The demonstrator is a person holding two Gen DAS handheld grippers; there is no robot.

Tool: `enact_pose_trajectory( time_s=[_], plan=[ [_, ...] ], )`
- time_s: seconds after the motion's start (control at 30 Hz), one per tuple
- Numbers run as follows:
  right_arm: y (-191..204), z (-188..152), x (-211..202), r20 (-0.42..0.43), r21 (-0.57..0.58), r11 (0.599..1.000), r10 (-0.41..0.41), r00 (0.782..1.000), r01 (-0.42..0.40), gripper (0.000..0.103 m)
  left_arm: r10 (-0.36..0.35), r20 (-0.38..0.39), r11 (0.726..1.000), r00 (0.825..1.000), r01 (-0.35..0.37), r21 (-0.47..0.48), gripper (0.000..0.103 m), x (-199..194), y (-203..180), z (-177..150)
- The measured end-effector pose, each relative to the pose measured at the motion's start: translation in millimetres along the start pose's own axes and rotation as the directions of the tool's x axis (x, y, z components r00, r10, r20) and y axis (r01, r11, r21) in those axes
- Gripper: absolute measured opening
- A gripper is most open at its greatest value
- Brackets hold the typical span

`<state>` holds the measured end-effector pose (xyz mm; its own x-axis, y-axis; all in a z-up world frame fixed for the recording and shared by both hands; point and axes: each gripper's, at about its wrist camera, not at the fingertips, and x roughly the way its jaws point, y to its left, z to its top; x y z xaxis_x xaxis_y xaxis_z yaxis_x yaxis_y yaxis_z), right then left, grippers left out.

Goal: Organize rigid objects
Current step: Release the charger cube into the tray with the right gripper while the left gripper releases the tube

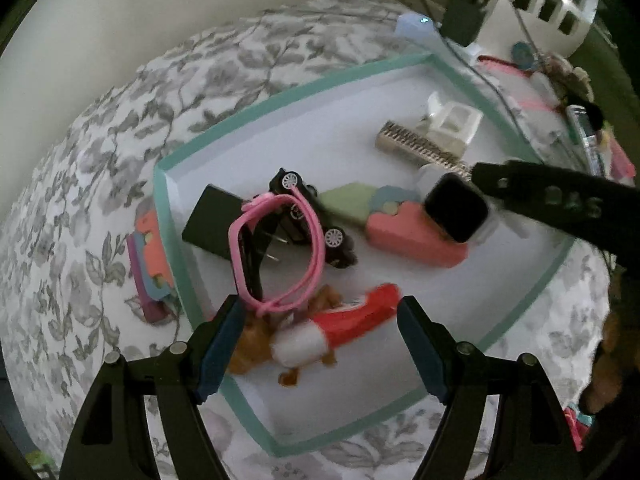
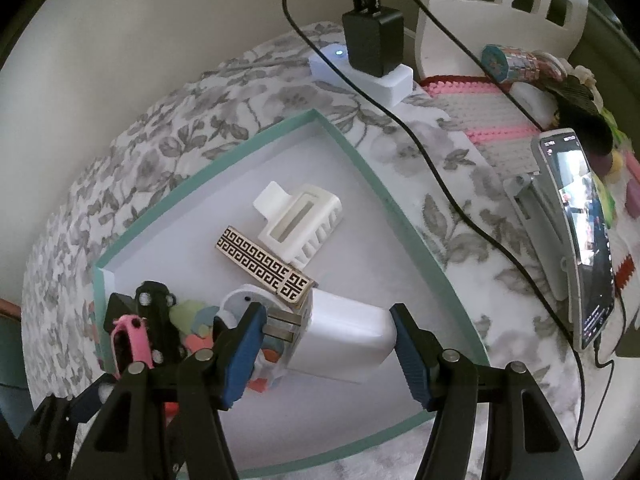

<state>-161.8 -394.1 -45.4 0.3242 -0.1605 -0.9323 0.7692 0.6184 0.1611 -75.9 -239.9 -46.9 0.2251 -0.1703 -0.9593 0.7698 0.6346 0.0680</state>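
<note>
The bed point(image 1: 100, 168), covered by a grey floral spread, carries a shallow tray point(image 1: 176, 264) with a teal rim. Most rigid objects already lie inside the tray, so the task appears well advanced.

Tray contents, largest first:
- White charger block point(image 2: 340, 344), near the right rim. The right hand-held gripper point(image 2: 326, 350) brackets it, but whether the pads press it or have let go cannot be told.
- Black adapter point(image 1: 210, 218), toward the left rim, with a black toy car point(image 1: 316, 216) and pink band point(image 1: 276, 248) across it.
- Pink foam block point(image 1: 412, 236).
- White hair claw point(image 2: 300, 224) and patterned comb point(image 2: 264, 264), toward the far corner.
- Red-and-white tube point(image 1: 340, 324), over a blurred brown item, at the near rim.

The left hand-held gripper point(image 1: 320, 344) hangs released above the tube, grasping nothing.

Remaining: a multicoloured foam piece point(image 1: 150, 272) lies on the bed just outside the left rim.
</note>
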Motion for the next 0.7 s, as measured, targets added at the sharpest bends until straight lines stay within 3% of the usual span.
enact_pose_trajectory(
  time_s=[0.4, 0.57, 0.7],
  plan=[
    [4, -1, 4, -0.007, -0.019, 0.999, -0.027, 1.0, 0.027, 0.067, -0.033, 0.002, 0.999, 0.999, 0.033, -0.026, 0.079, -6, 4, 2],
    [10, 1, -1, 0.018, -0.039, 0.999, -0.032, 0.999, 0.032, 0.075, -0.044, 0.023, 0.999, 0.999, 0.045, -0.025, 0.079, -15, 4, 3],
    [16, 1, -6, 0.039, -0.055, 0.998, -0.029, 0.999, 0.031, 0.076, -0.06, 0.051, 0.998, 0.997, 0.062, -0.034, 0.079, -26, 8, 5]
  ],
)
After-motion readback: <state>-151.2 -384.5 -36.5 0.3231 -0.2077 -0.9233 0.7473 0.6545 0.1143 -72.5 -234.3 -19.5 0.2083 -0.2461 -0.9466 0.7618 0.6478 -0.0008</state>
